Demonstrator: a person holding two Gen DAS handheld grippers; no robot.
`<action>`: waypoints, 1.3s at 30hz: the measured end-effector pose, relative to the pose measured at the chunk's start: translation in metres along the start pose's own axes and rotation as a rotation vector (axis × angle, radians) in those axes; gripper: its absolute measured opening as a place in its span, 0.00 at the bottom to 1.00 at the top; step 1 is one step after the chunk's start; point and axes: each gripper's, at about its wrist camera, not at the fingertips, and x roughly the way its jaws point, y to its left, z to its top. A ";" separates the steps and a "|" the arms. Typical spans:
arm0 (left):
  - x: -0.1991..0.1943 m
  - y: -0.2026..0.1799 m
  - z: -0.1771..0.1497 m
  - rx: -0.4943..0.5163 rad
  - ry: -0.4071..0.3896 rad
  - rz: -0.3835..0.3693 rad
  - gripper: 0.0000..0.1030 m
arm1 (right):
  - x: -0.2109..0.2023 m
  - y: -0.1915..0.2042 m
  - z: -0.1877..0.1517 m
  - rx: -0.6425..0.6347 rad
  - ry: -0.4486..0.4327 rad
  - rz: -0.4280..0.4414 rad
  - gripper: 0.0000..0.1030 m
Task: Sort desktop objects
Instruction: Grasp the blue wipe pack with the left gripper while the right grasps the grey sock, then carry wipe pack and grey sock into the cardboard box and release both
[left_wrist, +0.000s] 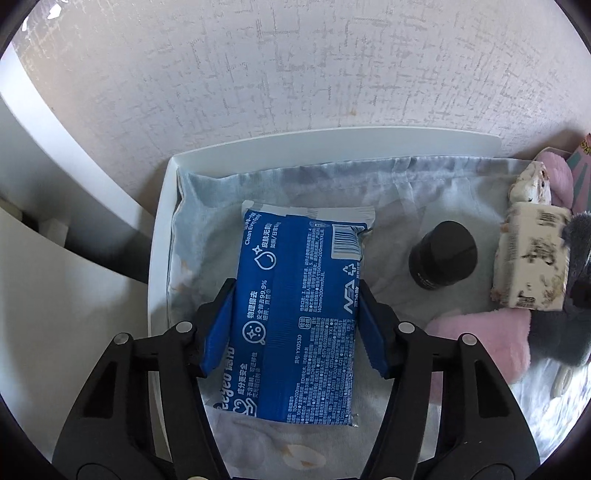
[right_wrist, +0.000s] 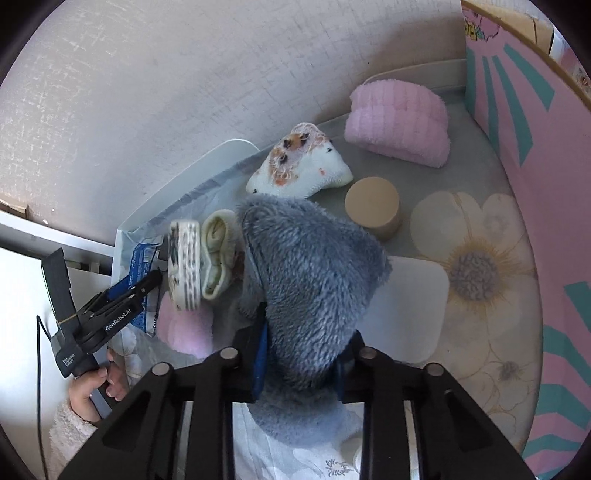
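Note:
My left gripper (left_wrist: 297, 291) is shut on a blue wet-wipes pack (left_wrist: 299, 317), its blue pads against both long sides, over the cloth-lined white tray (left_wrist: 159, 236). My right gripper (right_wrist: 303, 332) is shut on a fluffy grey-blue cloth (right_wrist: 314, 277) and holds it above the tabletop. The left gripper (right_wrist: 155, 275) and the wipes pack (right_wrist: 142, 254) also show at the left in the right wrist view. The grey-blue cloth (left_wrist: 576, 295) shows at the right edge of the left wrist view.
A black jar (left_wrist: 443, 258), a printed cream box (left_wrist: 528, 266) and a pink towel (left_wrist: 480, 339) lie right of the pack. A tan cylinder (right_wrist: 373, 206), patterned sock (right_wrist: 299, 162), pink rolled towel (right_wrist: 399, 122), white pad (right_wrist: 417, 306) and pink box wall (right_wrist: 524, 147) surround the right gripper.

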 end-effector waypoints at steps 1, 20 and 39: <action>-0.004 -0.001 -0.001 -0.002 -0.002 -0.002 0.56 | -0.003 0.002 -0.001 -0.012 -0.003 -0.009 0.24; -0.099 -0.008 0.003 -0.077 -0.082 -0.022 0.56 | -0.078 0.002 -0.006 -0.110 -0.089 -0.019 0.23; -0.172 -0.067 0.030 -0.002 -0.219 -0.098 0.56 | -0.148 0.003 0.002 -0.283 -0.171 0.019 0.23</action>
